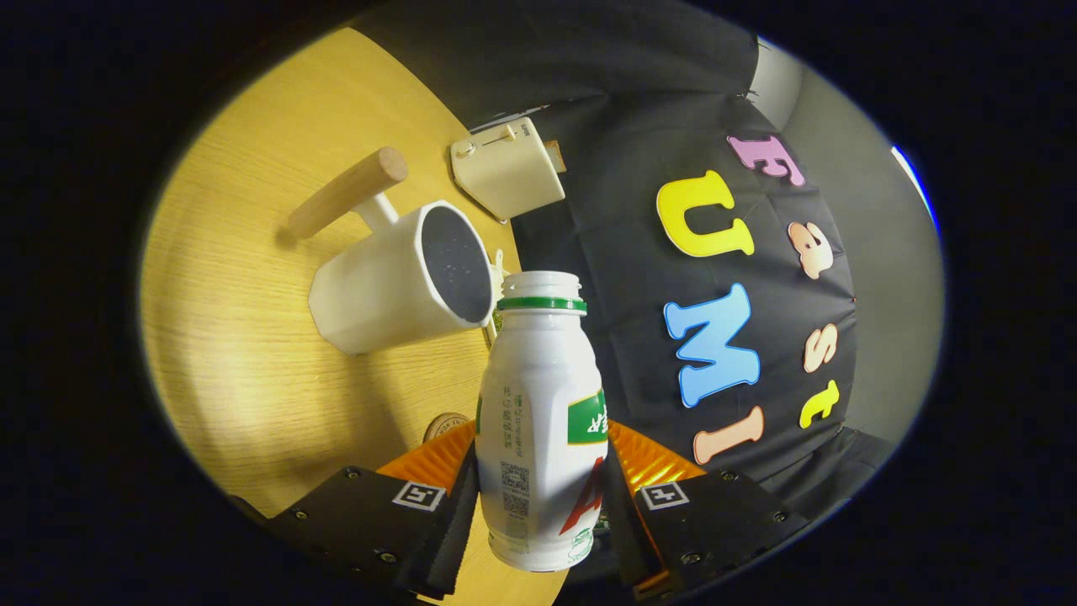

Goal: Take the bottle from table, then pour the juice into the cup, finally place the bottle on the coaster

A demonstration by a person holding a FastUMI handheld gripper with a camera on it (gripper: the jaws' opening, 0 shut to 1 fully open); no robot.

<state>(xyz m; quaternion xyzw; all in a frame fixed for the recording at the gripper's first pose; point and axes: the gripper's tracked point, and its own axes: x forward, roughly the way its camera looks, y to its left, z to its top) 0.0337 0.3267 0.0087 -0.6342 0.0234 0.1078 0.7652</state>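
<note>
My gripper [538, 488] is shut on a white plastic bottle [538, 421] with a green neck ring and a green and red label; both fingers press its sides. The bottle has no cap and its open mouth points ahead. Just beyond the bottle's mouth stands a white cup [395, 290] with a wooden handle and a dark inside; the whole scene appears tilted, and the bottle's mouth is close beside the cup's rim. A small round brown coaster [443, 423] peeks out on the table just beside the bottle, near my left finger.
The wooden table [236, 337] stretches left of the cup. A cream toaster [507, 172] sits beyond the cup at the table's far edge. The booth's black cloth wall [639, 126] rises close behind.
</note>
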